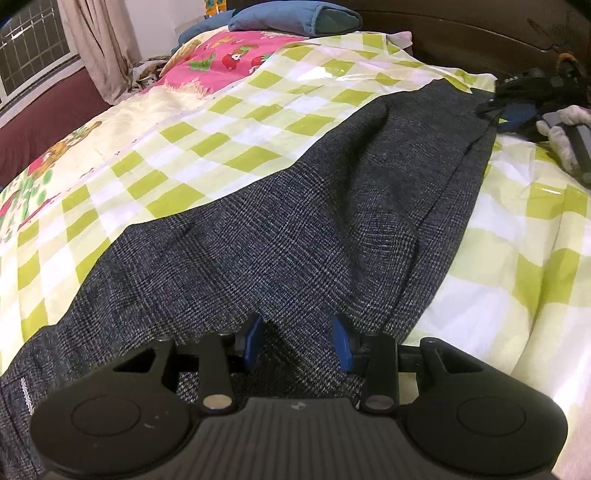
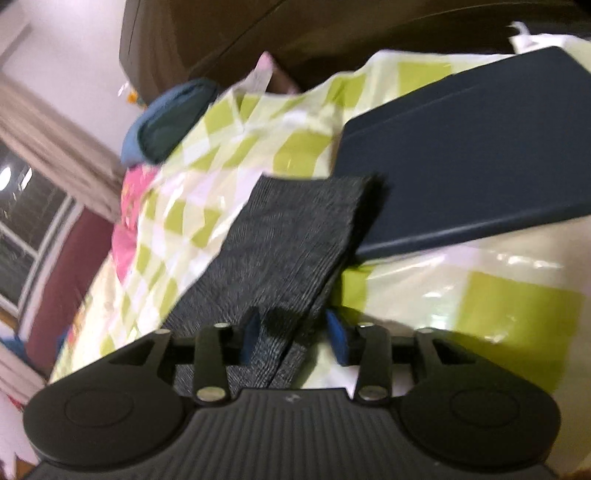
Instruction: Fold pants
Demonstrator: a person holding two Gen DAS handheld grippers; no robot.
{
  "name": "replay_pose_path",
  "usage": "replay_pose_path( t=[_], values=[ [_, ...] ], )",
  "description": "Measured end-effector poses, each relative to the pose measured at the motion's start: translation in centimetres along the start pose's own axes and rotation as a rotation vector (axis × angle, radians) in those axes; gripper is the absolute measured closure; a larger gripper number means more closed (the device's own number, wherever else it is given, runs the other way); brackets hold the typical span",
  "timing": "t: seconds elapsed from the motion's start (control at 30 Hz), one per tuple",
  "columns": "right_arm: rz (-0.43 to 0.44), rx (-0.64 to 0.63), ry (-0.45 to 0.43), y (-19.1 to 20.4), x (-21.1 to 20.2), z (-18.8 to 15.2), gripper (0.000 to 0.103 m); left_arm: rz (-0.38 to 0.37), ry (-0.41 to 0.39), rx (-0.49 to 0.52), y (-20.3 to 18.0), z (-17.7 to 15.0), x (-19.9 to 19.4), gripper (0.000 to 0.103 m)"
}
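Dark grey checked pants (image 1: pixel 295 229) lie stretched across a green-and-white checked sheet (image 1: pixel 207 147) on a bed. My left gripper (image 1: pixel 295 341) is open just above the waist end of the pants, with blue pads either side of a fabric fold. In the right wrist view my right gripper (image 2: pixel 295 338) is open over the leg end of the pants (image 2: pixel 291 236), with the leg cuffs lying ahead of it. The right gripper also shows in the left wrist view (image 1: pixel 517 99) at the far end of the pants.
A dark blue flat folder-like object (image 2: pixel 472 162) lies on the sheet by the leg cuffs. Blue pillows (image 1: pixel 295 16) sit at the head of the bed. A dark wooden headboard (image 1: pixel 480 33), a curtain (image 1: pixel 99 44) and a window (image 1: pixel 33 48) border the bed.
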State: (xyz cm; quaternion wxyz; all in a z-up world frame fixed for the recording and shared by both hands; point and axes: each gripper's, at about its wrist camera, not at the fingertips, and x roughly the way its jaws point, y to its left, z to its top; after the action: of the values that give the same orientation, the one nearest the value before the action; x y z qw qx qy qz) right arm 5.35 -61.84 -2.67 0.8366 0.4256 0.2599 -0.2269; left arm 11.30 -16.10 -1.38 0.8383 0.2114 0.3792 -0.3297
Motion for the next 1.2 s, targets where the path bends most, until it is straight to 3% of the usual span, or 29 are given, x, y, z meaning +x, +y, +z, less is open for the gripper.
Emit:
replay_pose_path(
  t=[0.07, 0.23, 0.4, 0.5, 0.53, 0.7, 0.8, 0.87, 0.97, 1.07, 1.2],
  values=[
    [0.012, 0.031, -0.001, 0.2, 0.2, 0.0, 0.054, 0.002, 0.0, -0.007, 0.1, 0.0, 0.0, 0.047],
    [0.044, 0.076, -0.007, -1.2, -0.9, -0.3, 0.055, -0.006, -0.007, -0.014, 0.2, -0.3, 0.0, 0.046],
    [0.071, 0.16, -0.023, -1.7, 0.7, 0.0, 0.057, -0.003, -0.009, -0.027, 0.2, -0.3, 0.0, 0.046],
    [0.056, 0.184, -0.034, -1.4, 1.8, 0.0, 0.078, -0.001, -0.008, -0.027, 0.2, -0.3, 0.0, 0.046],
    [0.044, 0.194, -0.031, -1.4, 2.0, 0.0, 0.094, -0.001, -0.007, -0.027, 0.2, -0.3, 0.0, 0.046],
    [0.128, 0.23, -0.051, -1.6, -1.6, -0.1, 0.096, -0.02, 0.009, -0.023, 0.3, -0.2, -0.3, 0.046],
    [0.169, 0.145, -0.096, -0.9, -6.4, 0.3, 0.097, -0.051, 0.011, 0.005, -0.2, -0.7, -1.2, 0.046],
    [0.118, 0.103, -0.099, -1.5, -7.6, 0.3, 0.097, -0.064, 0.017, 0.015, -0.7, -1.3, -1.3, 0.045],
    [-0.11, 0.036, 0.016, -3.5, -4.4, 0.5, 0.096, -0.064, 0.026, -0.011, -0.7, -1.7, -0.8, 0.042],
    [-0.113, 0.027, -0.022, -2.8, -5.5, 0.1, 0.089, -0.051, 0.026, -0.007, -0.6, -1.7, -1.7, 0.042],
    [-0.237, -0.231, -0.089, 0.0, -9.4, -1.6, 0.082, -0.026, 0.027, -0.003, 0.2, -3.1, -2.7, 0.042]
  ],
)
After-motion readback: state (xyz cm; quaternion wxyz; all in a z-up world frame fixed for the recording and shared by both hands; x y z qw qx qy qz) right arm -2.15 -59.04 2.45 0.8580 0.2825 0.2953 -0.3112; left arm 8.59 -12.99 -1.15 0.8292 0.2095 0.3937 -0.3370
